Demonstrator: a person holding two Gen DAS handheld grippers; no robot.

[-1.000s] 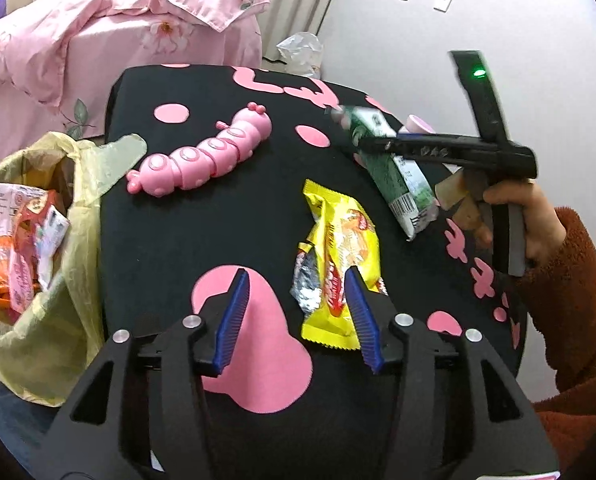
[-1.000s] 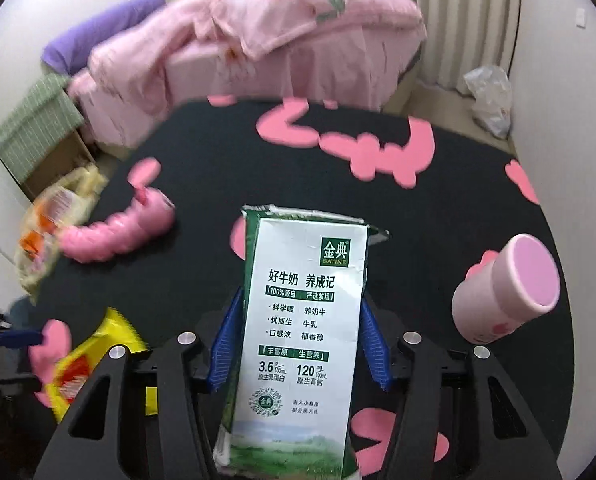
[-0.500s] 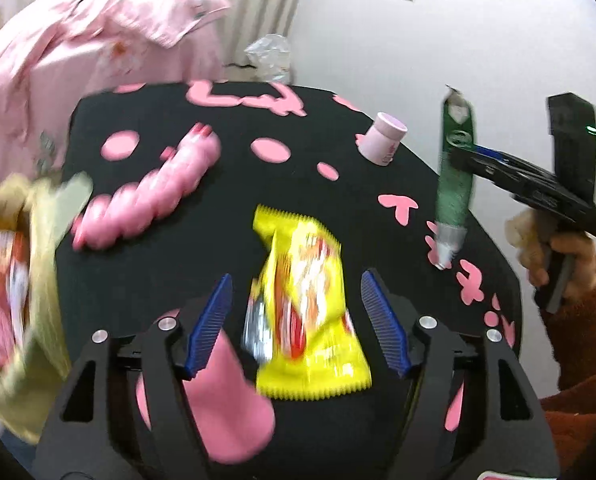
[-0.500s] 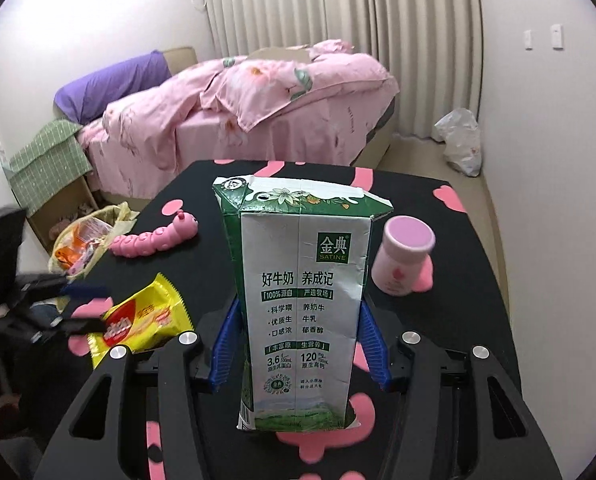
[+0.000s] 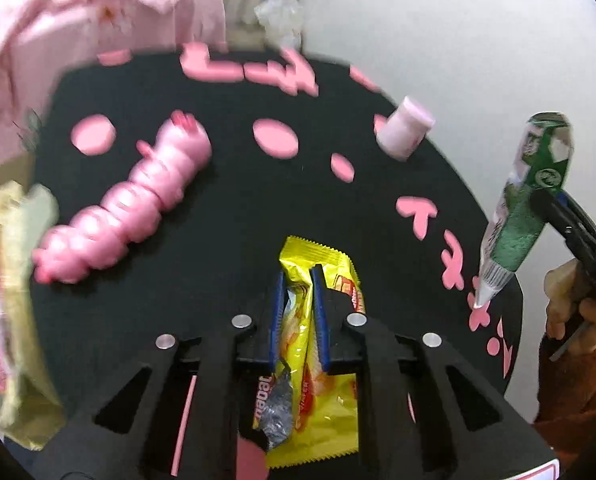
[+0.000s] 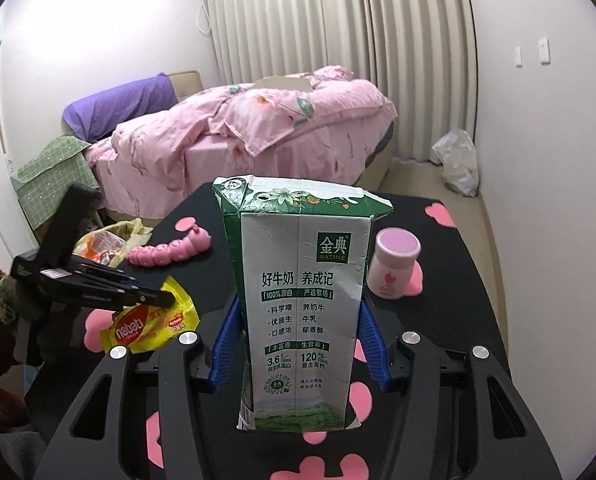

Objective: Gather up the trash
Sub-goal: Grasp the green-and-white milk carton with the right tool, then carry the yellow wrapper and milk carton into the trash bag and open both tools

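Left gripper (image 5: 298, 292) pinched on yellow wrapper (image 5: 321, 412), near table edge; right gripper (image 6: 294, 344) clamps milk carton (image 6: 298, 304) upright. Risk: thin wrapper slips en route to trash bag (image 5: 22, 320) at left.

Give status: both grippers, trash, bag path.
Left gripper shut on yellow wrapper. Right gripper shut on milk carton. Pink caterpillar toy lies between wrapper and trash bag.

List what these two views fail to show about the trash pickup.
- Trash bag, left wrist view: blurred and cut by the frame edge, contents unreadable.
- Yellow wrapper, right wrist view: left gripper covers part.
- Milk carton: hides the table behind it; fill level unknown.
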